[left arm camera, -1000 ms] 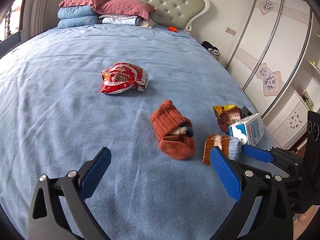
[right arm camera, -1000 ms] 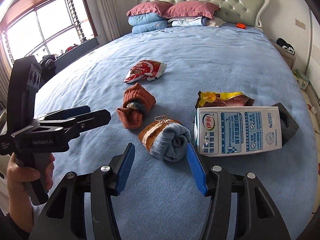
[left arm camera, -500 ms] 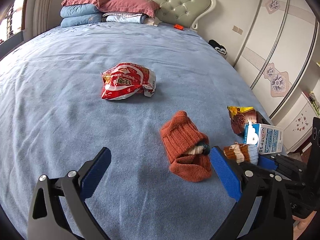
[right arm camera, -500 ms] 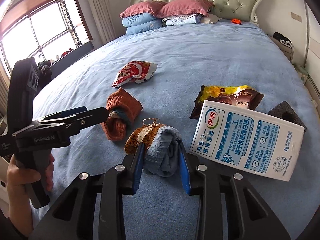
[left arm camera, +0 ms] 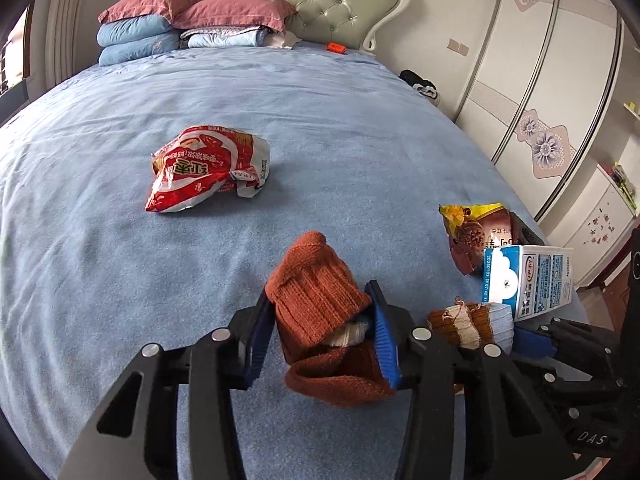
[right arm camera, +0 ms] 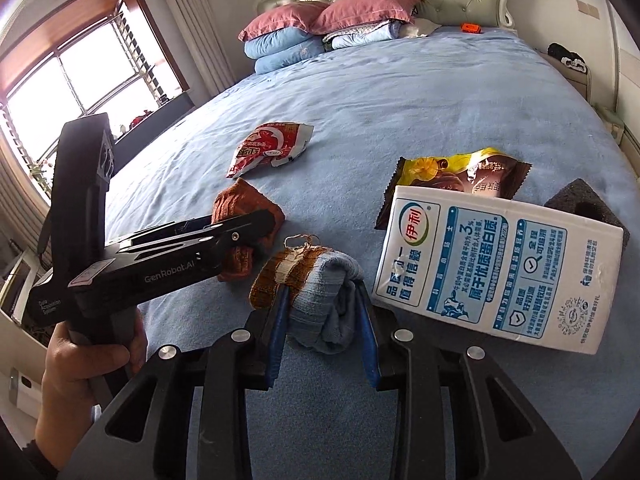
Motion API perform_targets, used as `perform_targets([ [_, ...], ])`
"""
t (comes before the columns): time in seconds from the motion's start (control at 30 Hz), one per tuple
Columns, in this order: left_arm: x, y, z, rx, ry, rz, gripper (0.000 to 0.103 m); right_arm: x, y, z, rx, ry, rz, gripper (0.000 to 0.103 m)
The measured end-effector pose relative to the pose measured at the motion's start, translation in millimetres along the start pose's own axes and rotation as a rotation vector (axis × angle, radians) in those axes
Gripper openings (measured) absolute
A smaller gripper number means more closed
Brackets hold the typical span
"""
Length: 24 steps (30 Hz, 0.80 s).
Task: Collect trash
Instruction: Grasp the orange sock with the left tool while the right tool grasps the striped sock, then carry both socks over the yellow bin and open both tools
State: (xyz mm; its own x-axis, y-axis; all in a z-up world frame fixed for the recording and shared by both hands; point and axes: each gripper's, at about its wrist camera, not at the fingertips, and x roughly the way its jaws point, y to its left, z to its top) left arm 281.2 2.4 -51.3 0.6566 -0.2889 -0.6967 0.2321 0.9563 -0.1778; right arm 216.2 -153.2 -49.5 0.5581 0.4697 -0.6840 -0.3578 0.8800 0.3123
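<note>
Two grippers work over a blue bedspread (left arm camera: 360, 128), each clamped on a rolled sock. Farthest left in the left wrist view lies a crumpled red snack bag (left arm camera: 206, 170), well apart from everything else. Nearer the camera, the left gripper (left arm camera: 322, 328) has its blue pads pressed against both sides of a rust-orange sock bundle (left arm camera: 318, 298), whose loose cuff droops below the fingers. To its right, a brown-and-blue sock roll (left arm camera: 472, 322) sits just beside a white and blue milk carton (left arm camera: 528, 280), with a yellow-brown wrapper (left arm camera: 476, 232) behind the carton.

From the right wrist view, a hand (right arm camera: 86, 354) at the far left holds the left gripper's black handle, its fingers reaching over the orange bundle. Centre, the right gripper (right arm camera: 322, 320) is closed on the brown-and-blue sock roll, pads squeezing its pale blue end. Right of it the milk carton tilts, touching or nearly touching the right finger; the yellow-brown wrapper peeks from behind, and a dark foam block (right arm camera: 582, 206) rests at the far right.
</note>
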Motion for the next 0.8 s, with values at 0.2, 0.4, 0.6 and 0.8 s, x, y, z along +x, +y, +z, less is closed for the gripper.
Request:
perform_targets([
  [0.2,-34.0,-2.7,-15.1,-0.007,-0.099,-0.018,0.043,-6.7,-3.8,-2.2,0.019,-0.013,0.014,0.031],
  [0.4,-60.4,-12.3,-31.8,-0.029,-0.119,-0.035,0.043,-21.1,1.2,-10.3,0.014,-0.019,0.023,0.031],
  [0.6,-79.8,-58.7,-59.1,0.081,-0.124,0.009,0.043,-50.5,-7.0,-26.8,0.056,-0.028,0.028,0.031],
  [0.8,-93.4,-103.2,-77.9,0.137,-0.114,-0.005,0.043,-92.7,-23.6,-57.5,0.119,-0.055,0.034,0.031],
])
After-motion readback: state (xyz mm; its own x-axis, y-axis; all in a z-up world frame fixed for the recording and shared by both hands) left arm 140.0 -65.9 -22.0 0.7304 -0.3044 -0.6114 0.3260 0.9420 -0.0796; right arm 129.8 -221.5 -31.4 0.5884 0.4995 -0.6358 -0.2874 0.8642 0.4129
